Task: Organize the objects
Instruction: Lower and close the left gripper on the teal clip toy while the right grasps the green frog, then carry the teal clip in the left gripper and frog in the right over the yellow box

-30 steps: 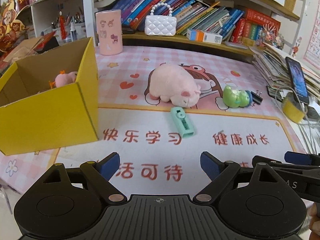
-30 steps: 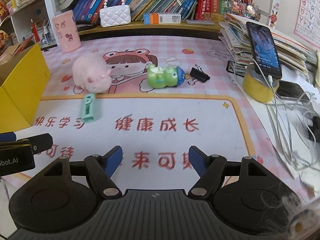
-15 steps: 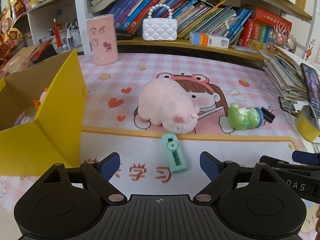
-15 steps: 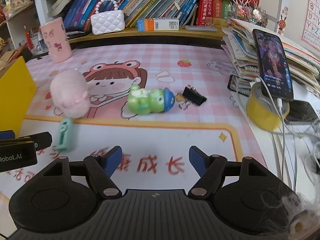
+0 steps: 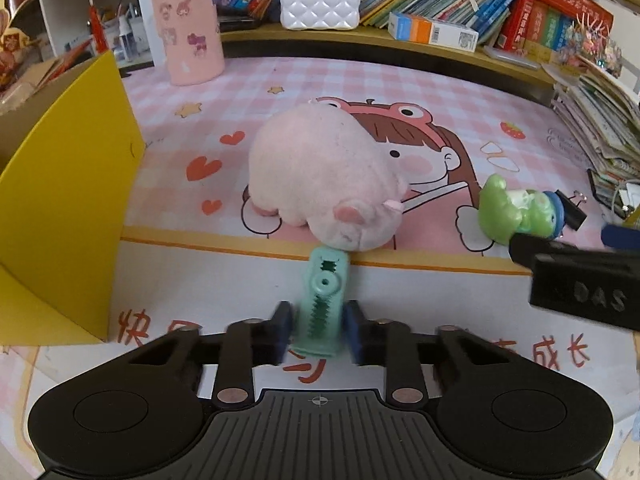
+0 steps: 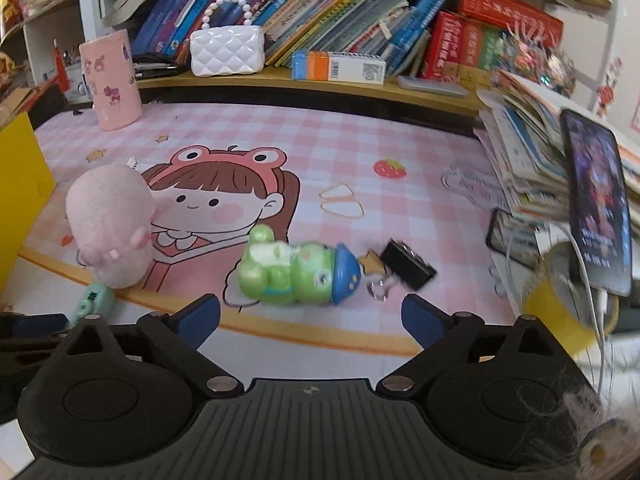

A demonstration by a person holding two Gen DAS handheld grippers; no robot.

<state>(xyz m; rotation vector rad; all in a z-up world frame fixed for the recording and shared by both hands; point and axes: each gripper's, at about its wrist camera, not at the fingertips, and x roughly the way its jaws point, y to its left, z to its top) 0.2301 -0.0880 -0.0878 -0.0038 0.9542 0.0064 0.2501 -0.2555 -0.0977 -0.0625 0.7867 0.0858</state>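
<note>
Mint-green stapler (image 5: 322,304); pink plush pig (image 5: 324,176); yellow box (image 5: 64,200); pink-checked mat (image 6: 400,136).

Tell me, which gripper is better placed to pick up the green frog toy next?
Right. The right gripper is opening, with the green frog toy just ahead; the left gripper is shut on the mint stapler.

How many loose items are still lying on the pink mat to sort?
4: mint stapler in the left gripper's closed jaws, pink plush behind it, green frog toy, black binder clip beside it. Others may be hidden.
</note>
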